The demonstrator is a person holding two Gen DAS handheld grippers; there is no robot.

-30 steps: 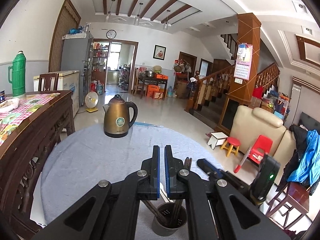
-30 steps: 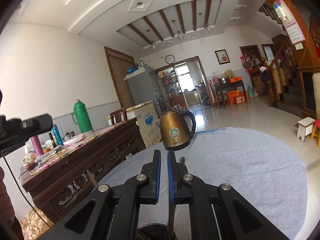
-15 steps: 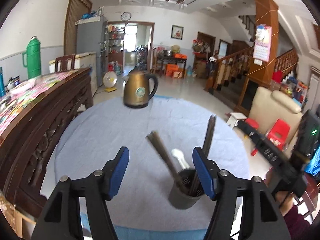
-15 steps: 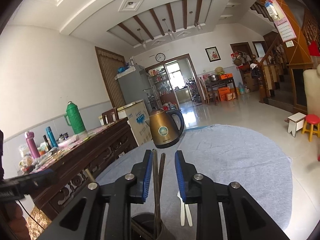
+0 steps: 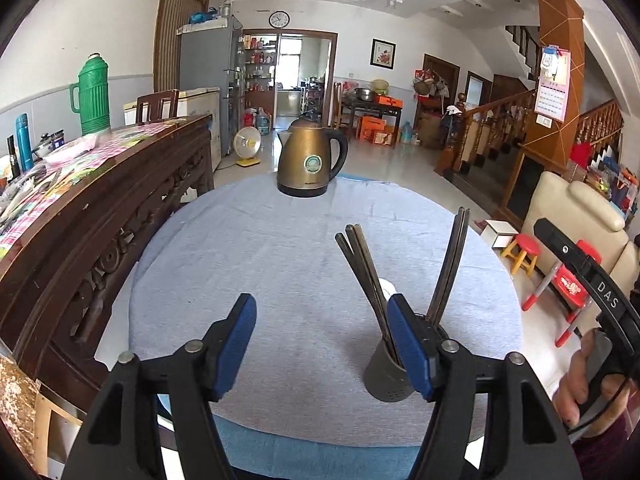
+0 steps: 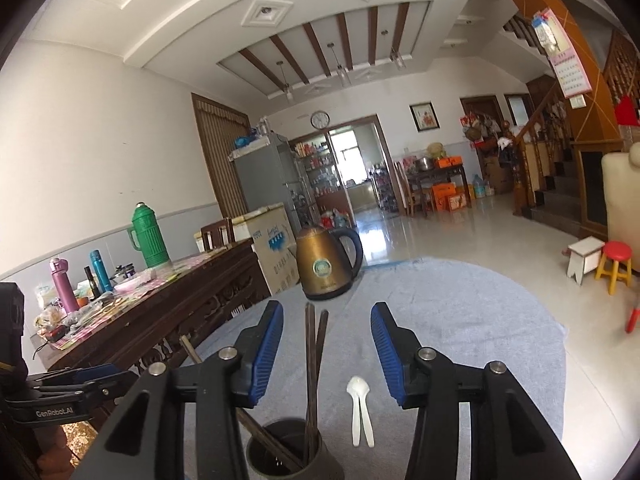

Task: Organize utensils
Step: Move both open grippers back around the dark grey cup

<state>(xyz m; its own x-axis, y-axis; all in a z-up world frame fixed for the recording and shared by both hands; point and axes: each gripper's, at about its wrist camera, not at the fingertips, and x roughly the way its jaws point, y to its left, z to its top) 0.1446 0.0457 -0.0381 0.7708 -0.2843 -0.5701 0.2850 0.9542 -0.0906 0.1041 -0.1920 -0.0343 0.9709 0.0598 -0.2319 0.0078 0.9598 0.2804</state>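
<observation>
Right gripper (image 6: 326,344): jaws opening, pressing on nothing, with 2 chopsticks (image 6: 311,364) standing between them in the cup (image 6: 288,460). Just past the cup, 2 white spoons (image 6: 359,408) lie flat, handles toward the near edge of the tabletop (image 6: 480,320); this gripper is nearer. Left gripper (image 5: 322,344): jaws opening, empty.

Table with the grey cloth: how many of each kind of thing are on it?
Kettle: 1
Utensil cup: 1
Chopsticks in the cup: 4
White spoons, stacked: 2
Total: 8
</observation>
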